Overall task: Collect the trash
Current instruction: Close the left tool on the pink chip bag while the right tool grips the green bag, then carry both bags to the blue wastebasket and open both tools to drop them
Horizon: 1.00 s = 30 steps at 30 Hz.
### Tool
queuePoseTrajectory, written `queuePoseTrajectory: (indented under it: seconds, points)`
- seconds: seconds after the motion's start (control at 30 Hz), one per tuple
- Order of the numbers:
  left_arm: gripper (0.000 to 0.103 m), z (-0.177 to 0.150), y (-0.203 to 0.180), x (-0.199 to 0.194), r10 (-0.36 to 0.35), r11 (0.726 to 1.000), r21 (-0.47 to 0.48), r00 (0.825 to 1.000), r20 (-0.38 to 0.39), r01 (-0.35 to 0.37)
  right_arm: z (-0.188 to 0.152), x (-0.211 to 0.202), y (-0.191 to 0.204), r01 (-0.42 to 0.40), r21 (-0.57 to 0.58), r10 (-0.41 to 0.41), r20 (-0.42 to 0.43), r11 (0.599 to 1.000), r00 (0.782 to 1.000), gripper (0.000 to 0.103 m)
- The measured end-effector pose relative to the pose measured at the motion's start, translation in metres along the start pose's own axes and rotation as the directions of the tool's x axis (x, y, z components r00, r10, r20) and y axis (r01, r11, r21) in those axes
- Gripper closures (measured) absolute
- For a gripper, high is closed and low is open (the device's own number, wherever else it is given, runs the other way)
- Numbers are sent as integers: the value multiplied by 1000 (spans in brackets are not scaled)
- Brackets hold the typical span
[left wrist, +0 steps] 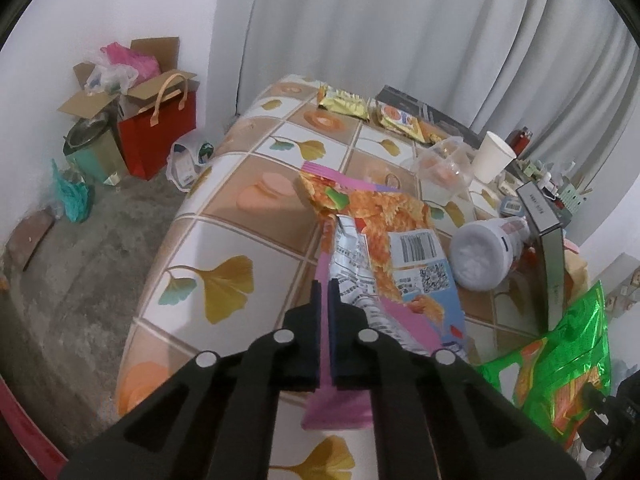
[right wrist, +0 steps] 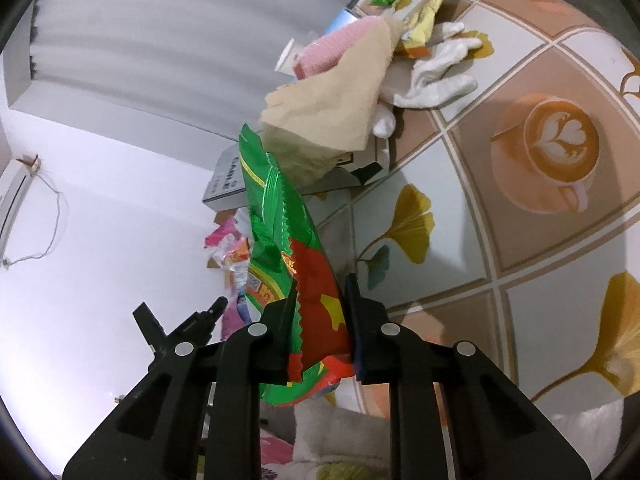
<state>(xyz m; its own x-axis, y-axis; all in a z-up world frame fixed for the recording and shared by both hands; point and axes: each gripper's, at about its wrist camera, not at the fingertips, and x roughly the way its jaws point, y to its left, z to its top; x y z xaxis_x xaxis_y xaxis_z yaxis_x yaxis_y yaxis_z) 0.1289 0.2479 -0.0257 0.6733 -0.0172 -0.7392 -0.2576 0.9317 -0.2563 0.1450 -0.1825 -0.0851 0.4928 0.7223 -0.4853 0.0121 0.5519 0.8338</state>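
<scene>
Gripping trash: left gripper (left wrist: pixel 325 292) clenching pink-and-orange crinkly snack bag (left wrist: pixel 376 224), right gripper (right wrist: pixel 320 300) clenching green-and-red foil wrapper (right wrist: pixel 288 248). Next: lifting both off tile-patterned worktop (left wrist: pixel 224 184), probably toward cardboard box (left wrist: pixel 132 80) at ten o'clock.

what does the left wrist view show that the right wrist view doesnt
Only the left wrist view: the left gripper shut on a pink snack bag, a red gift bag and cardboard box on the floor, a white paper cup.

Only the right wrist view: the right gripper closed on its wrapper, a white glove, a tan paper bag.

Both: the green snack wrapper, the ginkgo-leaf tablecloth and grey curtain.
</scene>
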Motion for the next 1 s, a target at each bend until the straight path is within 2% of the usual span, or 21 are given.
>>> queuePoseTrajectory:
  seconds: [0.33, 0.4, 0.47, 0.53, 0.57, 0.6, 0.67, 0.77, 0.9, 1.0]
  points:
    - [103, -1, 7, -40, -20, 1000, -6, 997, 74, 20, -1, -18, 11, -41, -42, 42, 27, 998, 999, 85]
    - [103, -1, 7, -42, -23, 1000, 0, 997, 67, 24, 0, -22, 9, -51, -41, 53, 34, 998, 998, 85]
    - [102, 2, 7, -38, -59, 998, -8, 998, 30, 60, 0, -27, 7, -56, -39, 57, 39, 998, 998, 85]
    - [86, 6, 6, -31, -95, 995, -10, 995, -7, 95, 1, -34, 2, -57, -38, 59, 43, 998, 997, 85]
    - [66, 8, 5, -25, -104, 995, -12, 994, -24, 104, 1, -36, -3, -58, -33, 60, 45, 998, 997, 85]
    - [56, 11, 4, -19, -111, 994, -18, 993, -39, 111, 0, -38, -6, -61, -28, 62, 46, 998, 997, 85]
    - [54, 18, 3, -2, -118, 993, -29, 990, -73, 116, -2, -45, -10, -64, -22, 65, 50, 998, 997, 85]
    - [46, 33, 3, 28, -117, 992, -52, 984, -134, 111, -2, -55, -16, -60, -20, 61, 64, 998, 996, 85]
    - [46, 44, 2, 61, -50, 998, -41, 981, -188, 43, -7, -68, -24, -57, -5, 57, 66, 998, 996, 85]
    - [46, 44, 1, 73, -19, 1000, -24, 980, -198, 15, -7, -72, -29, -57, 5, 57, 63, 998, 996, 85]
